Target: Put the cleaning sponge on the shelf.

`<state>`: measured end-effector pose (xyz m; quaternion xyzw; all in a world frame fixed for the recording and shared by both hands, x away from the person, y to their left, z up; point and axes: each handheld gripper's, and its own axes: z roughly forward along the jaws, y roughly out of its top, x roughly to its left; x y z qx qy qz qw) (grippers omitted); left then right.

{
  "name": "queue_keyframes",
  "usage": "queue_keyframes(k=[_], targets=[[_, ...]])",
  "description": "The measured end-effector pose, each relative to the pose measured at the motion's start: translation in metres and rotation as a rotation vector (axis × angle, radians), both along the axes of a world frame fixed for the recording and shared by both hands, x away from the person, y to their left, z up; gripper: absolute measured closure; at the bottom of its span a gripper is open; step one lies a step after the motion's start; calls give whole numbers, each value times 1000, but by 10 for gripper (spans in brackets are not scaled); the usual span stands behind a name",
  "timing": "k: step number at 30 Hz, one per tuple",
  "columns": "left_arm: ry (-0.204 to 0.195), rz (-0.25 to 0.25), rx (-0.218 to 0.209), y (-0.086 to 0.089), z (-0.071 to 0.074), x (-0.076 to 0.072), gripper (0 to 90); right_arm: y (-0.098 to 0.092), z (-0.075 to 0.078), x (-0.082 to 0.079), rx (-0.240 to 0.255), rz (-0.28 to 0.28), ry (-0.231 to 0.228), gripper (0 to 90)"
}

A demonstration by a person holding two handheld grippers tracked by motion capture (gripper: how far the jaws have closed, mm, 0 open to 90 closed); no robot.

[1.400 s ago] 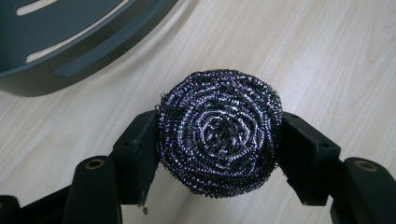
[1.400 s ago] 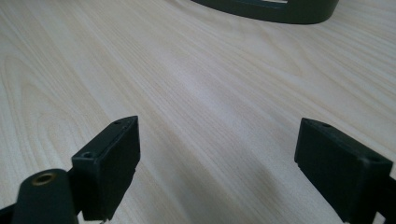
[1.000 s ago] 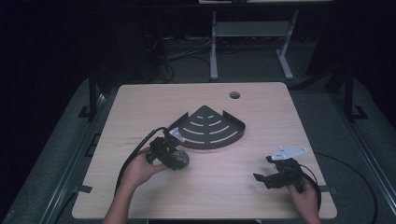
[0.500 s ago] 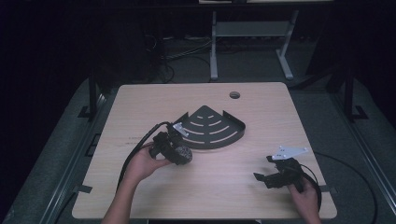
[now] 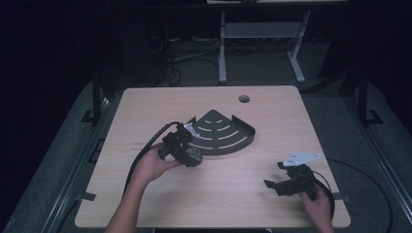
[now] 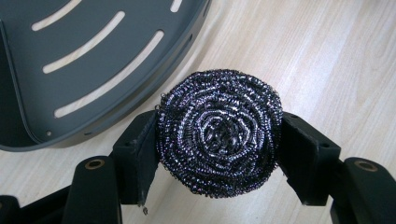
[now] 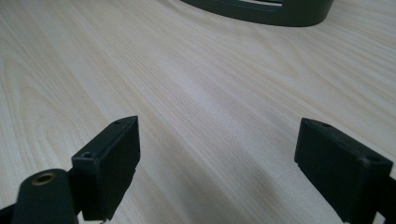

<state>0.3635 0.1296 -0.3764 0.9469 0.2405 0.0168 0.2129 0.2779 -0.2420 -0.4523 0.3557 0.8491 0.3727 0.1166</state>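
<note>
1. High view. The desk [image 5: 145, 111] carries a black fan-shaped rack [image 5: 221, 132] with slotted floor and low rim, set near the middle. The left gripper [image 5: 187, 148] sits at the rack's near-left edge, held in the person's left hand [image 5: 153, 165], with a steel scouring pad [image 5: 193, 156] at its front end. The right gripper [image 5: 286, 182] rests low near the desk's near-right corner, well apart from the rack, in the right hand [image 5: 316, 199]. Judgement: the right side is parked clear so that it does not obstruct the left.

2. Left gripper view. The steel scouring pad [image 6: 219, 133] is clamped between the two black jaws, pads pressing on its left and right flanks, coil face toward the camera. The pad sits over bare desk [image 6: 327, 56], just beside the curved rim of the rack [image 6: 93, 56] and not yet over its floor. Judgement: the side-on grip keeps the springy coil from slipping out and leaves its underside free for setting down; the work in hand appears to be carrying the pad into the rack.

3. Right gripper view. The right gripper [image 7: 217, 163] has its jaws standing wide apart with nothing between them, only desk [image 7: 187, 70] grain beneath. The rack [image 7: 280, 11] rim shows at the top edge, farther off. Judgement: idle and ready.
</note>
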Motion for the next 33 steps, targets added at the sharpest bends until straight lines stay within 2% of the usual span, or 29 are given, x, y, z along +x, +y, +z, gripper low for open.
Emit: queue_keyframes(k=[10,33], targets=[[7,-12,19,-8,1,7,339,0,1,-1,8,-2,0,138],[8,-46,17,-33,14,28,339,-4,2,-1,19,-7,-5,138]])
